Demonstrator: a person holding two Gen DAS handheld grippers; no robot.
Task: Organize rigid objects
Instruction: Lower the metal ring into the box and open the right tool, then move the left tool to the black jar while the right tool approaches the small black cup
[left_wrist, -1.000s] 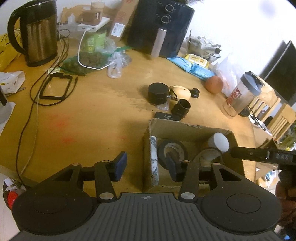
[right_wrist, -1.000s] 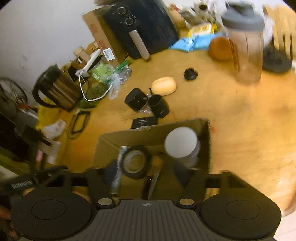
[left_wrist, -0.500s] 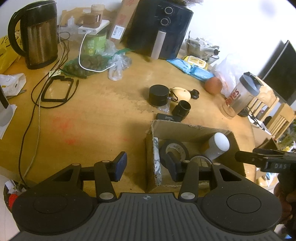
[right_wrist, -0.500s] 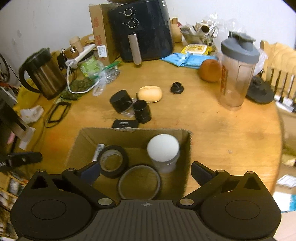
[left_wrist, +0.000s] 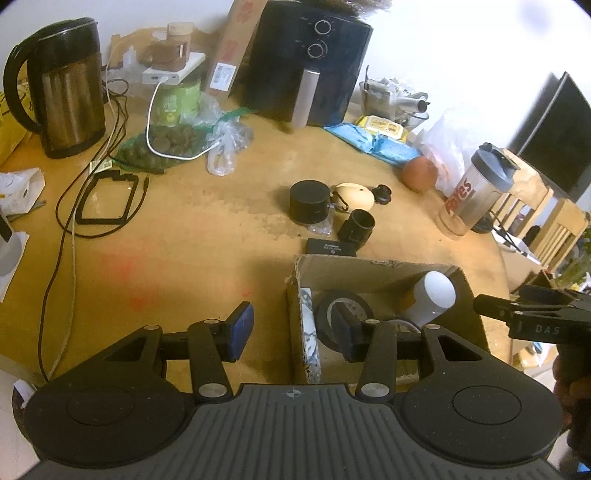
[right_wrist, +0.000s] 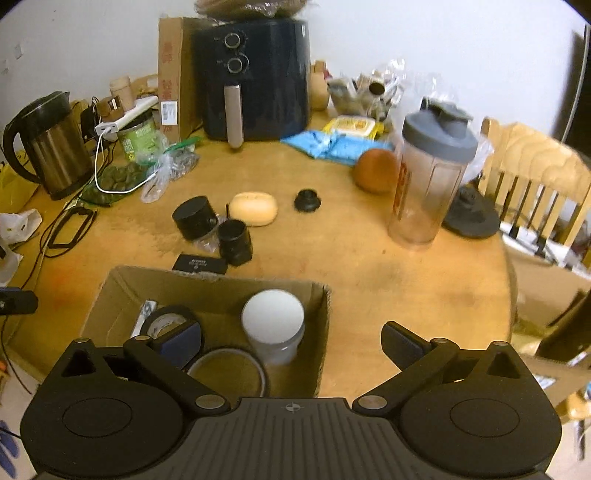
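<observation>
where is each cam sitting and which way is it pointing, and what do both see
Left wrist: on the left gripper, above the table's near edge, facing the kettle and air fryer; its open fingers and the right gripper's tip show.
Right wrist: on the right gripper, over the cardboard box, facing the air fryer and shaker bottle; open fingers show.
Shared: box, white-lidded jar, tape roll, air fryer.
</observation>
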